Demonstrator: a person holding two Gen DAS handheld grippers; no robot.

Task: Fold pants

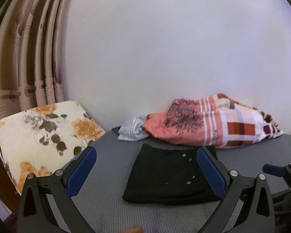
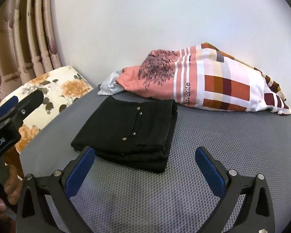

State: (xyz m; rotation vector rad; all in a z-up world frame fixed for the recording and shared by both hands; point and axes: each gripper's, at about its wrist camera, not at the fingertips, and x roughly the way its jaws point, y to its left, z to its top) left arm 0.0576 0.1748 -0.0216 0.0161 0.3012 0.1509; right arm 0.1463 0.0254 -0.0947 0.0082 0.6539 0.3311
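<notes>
**Pants folded, both grippers free**

We see the black pants [image 2: 130, 130] lying as a compact, stacked rectangle on the grey mat [image 2: 223, 155], with several layers showing at the near edge and small metal studs on the top layer. The edges look quite even, so we judge that the folding itself is finished, or very nearly.

Our left gripper [image 1: 146, 169] hovers just in front of the pants with its jaws spread wide, and nothing is between them. Our right gripper [image 2: 144, 168] is also wide open and holds nothing; it sits near the front right corner of the pile, above the bare mat.

Behind the pants, the patterned pillow [image 2: 213, 79] lies against the wall, and the floral cushion [image 1: 40, 136] stands at the left, both apart from the pile.

What may remain, in our opinion, is only a small smoothing of the top layer or pulling the tools away. We cannot tell whether any crease is hidden underneath.
</notes>
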